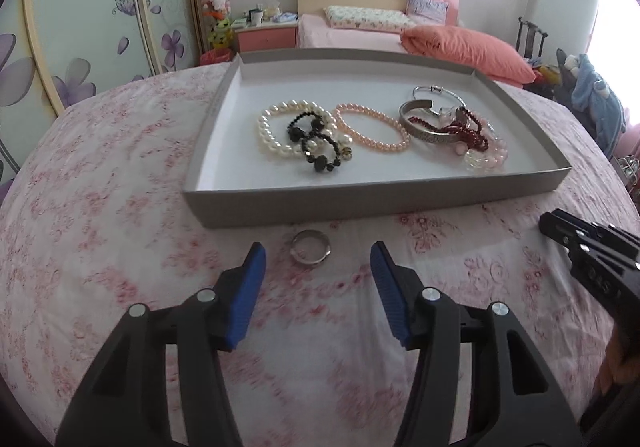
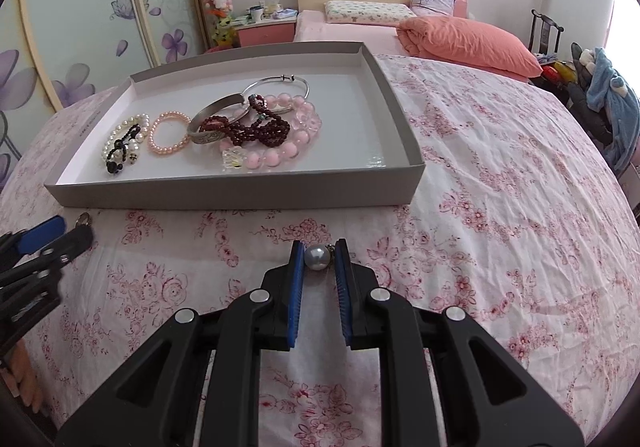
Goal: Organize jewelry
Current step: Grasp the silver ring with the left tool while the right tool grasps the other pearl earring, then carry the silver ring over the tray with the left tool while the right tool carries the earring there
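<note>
Right claw (image 2: pixel 318 257) clamped on a grey pearl piece (image 2: pixel 317 257), pinched right at the pad tips, small metal bit poking out on one side; grip looks thin, so best kept squeezed and carried low and level toward the tray, no jerks. Left claw (image 1: pixel 316 261) jaws apart, nothing between the pads, aimed down at a silver ring (image 1: pixel 311 251) lying flat on the floral bedspread (image 1: pixel 100 247) just in front of the tray's near wall. For the ring: straddle across its outer rim, pads down onto the cloth on both sides, close slowly so it does not skid or flip; soft fabric gives, so press in a little first. Mind the grey tray (image 1: pixel 360 203) wall close behind the ring, little room to overshoot. Then lift over the wall, release on bare white floor, not onto the piles. Inside: white pearl bracelet (image 1: pixel 272 127) tangled with black beads (image 1: pixel 316 143) left, pink pearl bracelet (image 1: pixel 372 131) middle, silver bangles (image 1: pixel 424 119), dark red beads (image 1: pixel 468 131) and chunky pink beads (image 2: pixel 280 157) heaped right. Front-right corner of tray free.
</note>
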Demonstrator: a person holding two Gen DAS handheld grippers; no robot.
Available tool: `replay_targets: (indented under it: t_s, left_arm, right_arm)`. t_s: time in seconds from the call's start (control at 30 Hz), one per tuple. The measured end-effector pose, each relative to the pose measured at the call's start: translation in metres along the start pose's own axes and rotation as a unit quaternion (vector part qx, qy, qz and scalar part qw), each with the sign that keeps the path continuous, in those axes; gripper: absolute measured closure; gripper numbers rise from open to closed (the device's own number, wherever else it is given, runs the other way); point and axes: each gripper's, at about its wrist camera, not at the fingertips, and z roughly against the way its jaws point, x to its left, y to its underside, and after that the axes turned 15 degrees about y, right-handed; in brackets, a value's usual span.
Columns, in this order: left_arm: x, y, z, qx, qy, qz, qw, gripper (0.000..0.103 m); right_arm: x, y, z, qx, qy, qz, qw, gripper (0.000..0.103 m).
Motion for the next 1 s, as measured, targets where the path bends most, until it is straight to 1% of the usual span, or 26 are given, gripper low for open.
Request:
replay_targets:
  t_s: [0.1,0.23,0.4,0.57,0.7,1.0]
  left_arm:
    - [-0.004,-0.004,-0.008,0.006,-0.010,0.002,0.9999,0.056]
    - [-0.005,-0.007,-0.009,0.004,-0.018,0.002,0.9998,0.081]
    - [-0.002,-0.002,-0.002,0.005,-0.019,0.000,0.9998,0.081]
    - [0.005,0.003,0.005,0.005,-0.011,0.002,0.9999,0.081]
    - [0.006,0.003,0.005,0.007,-0.017,-0.004,0.9998,0.081]
    - [0.007,0.003,0.005,0.007,-0.014,-0.002,0.9999,0.081]
  right_arm:
    - [0.002,0.001,0.001,0.000,-0.005,0.002,1.000,0.086]
    - [0.004,0.002,0.000,-0.002,-0.009,0.008,1.000,0.086]
    - [0.009,0.002,0.001,-0.005,-0.017,0.019,1.000,0.086]
    - [0.016,0.002,0.003,-0.010,-0.018,0.037,0.999,0.086]
    - [0.017,0.002,0.003,-0.010,-0.018,0.037,0.999,0.086]
    - [0.018,0.002,0.003,-0.009,-0.017,0.037,0.999,0.086]
